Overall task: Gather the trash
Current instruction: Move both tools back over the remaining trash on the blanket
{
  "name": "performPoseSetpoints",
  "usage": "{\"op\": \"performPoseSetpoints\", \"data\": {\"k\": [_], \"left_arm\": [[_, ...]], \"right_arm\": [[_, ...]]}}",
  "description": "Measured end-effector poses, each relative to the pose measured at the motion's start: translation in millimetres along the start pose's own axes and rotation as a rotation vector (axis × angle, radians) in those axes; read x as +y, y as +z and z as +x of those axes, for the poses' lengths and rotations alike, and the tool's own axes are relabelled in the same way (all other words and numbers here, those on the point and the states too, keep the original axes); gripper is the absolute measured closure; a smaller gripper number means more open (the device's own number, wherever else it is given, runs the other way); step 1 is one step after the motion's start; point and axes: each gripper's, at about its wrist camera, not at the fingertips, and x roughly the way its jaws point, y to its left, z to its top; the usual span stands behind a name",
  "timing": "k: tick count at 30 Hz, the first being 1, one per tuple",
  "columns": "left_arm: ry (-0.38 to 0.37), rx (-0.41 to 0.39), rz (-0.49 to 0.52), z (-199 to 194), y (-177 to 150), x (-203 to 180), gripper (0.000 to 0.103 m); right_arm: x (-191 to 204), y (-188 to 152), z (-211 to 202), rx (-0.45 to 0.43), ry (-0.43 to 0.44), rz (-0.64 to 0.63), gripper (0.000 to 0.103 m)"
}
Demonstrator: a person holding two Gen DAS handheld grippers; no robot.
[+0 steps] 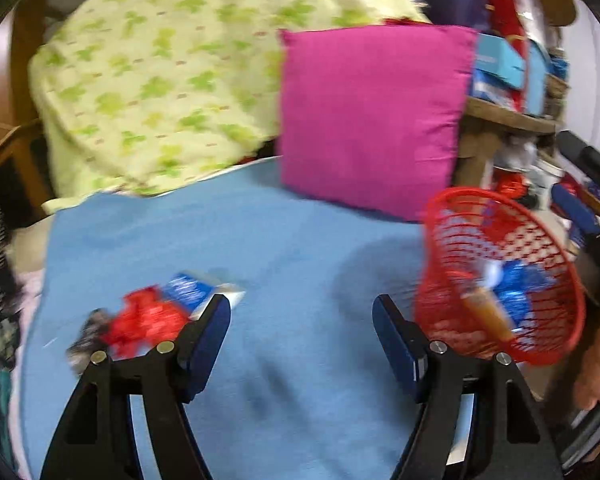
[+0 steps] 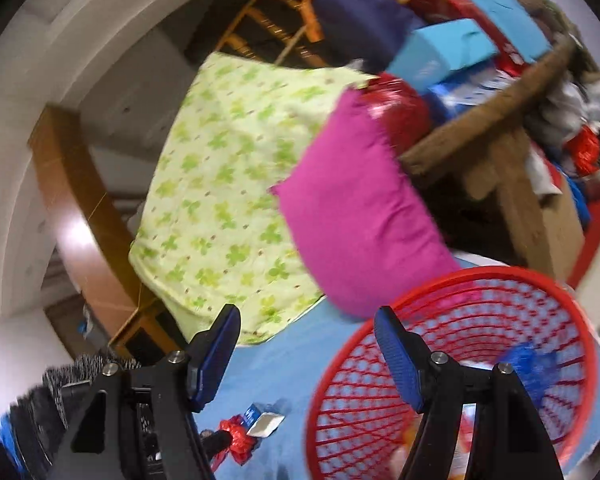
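A red mesh basket (image 1: 500,276) stands on the blue bedsheet (image 1: 260,248) at the right, with a blue wrapper (image 1: 520,292) and an orange piece inside. A crumpled red wrapper (image 1: 148,320) and a blue-white wrapper (image 1: 200,290) lie on the sheet at the left, beside my left gripper's left finger. My left gripper (image 1: 302,312) is open and empty above the sheet. My right gripper (image 2: 306,328) is open and empty, its right finger over the basket's rim (image 2: 456,280). The red wrapper (image 2: 238,436) and blue-white wrapper (image 2: 260,420) also show in the right wrist view.
A magenta pillow (image 1: 372,116) and a green-patterned blanket (image 1: 160,80) lie at the back of the bed. A cluttered wooden shelf (image 1: 512,116) stands at the right. A wooden bed frame (image 2: 72,200) curves at the left.
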Motion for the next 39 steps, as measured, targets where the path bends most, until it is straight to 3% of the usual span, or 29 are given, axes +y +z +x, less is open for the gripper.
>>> {"op": "performPoseSetpoints", "data": {"k": [5,10,24,33,39], "left_arm": [[0.122,-0.002,-0.044,-9.1,-15.6,50.5,0.029],[0.179,0.002,-0.101,-13.3,-28.1,88.6,0.029],[0.277,0.035,-0.202,1.5,-63.8,149.6,0.029],[0.318,0.044,-0.234,13.1,-76.3,171.6,0.029],[0.301,0.044,-0.24,13.4,-81.1,175.3,0.029]], "right_arm": [[44.8,-27.0,22.7,0.057,0.039,-0.098,0.03],[77.2,-56.8,48.0,0.138,0.071,-0.153,0.03],[114.2,-118.9,103.6,0.35,0.051,-0.236,0.029],[117.2,-134.3,118.2,0.408,0.035,-0.262,0.029],[119.5,-142.6,125.3,0.437,0.022,-0.274,0.029]]}}
